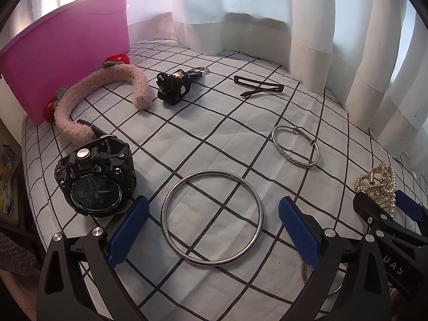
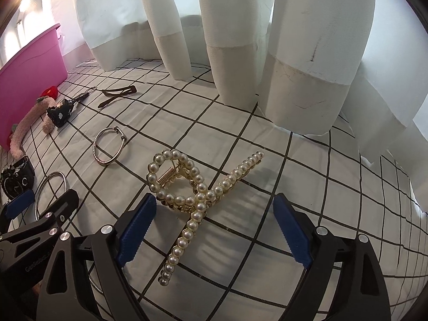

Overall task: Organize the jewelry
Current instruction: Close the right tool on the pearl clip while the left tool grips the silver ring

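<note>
Here our left tool gapes wide around the silver bangle, untouched. Our right tool stands open over the pearl hair claw, gripping nothing

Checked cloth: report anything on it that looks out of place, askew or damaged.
Nothing looks damaged or spilled. The pieces simply lie loose on the checked cloth outside the pink bin: black watch, large plain bangle, thinner clasp bangle, pearl claw clip, fuzzy pink headband, black keychain and dark barrette.

Daylight glows through the white curtains, backlighting both views; the pink bin washes out near its rim. Focus is sharp; fisheye bending curves the checked sheet, with dark vignetted corners and soft shadows.
</note>
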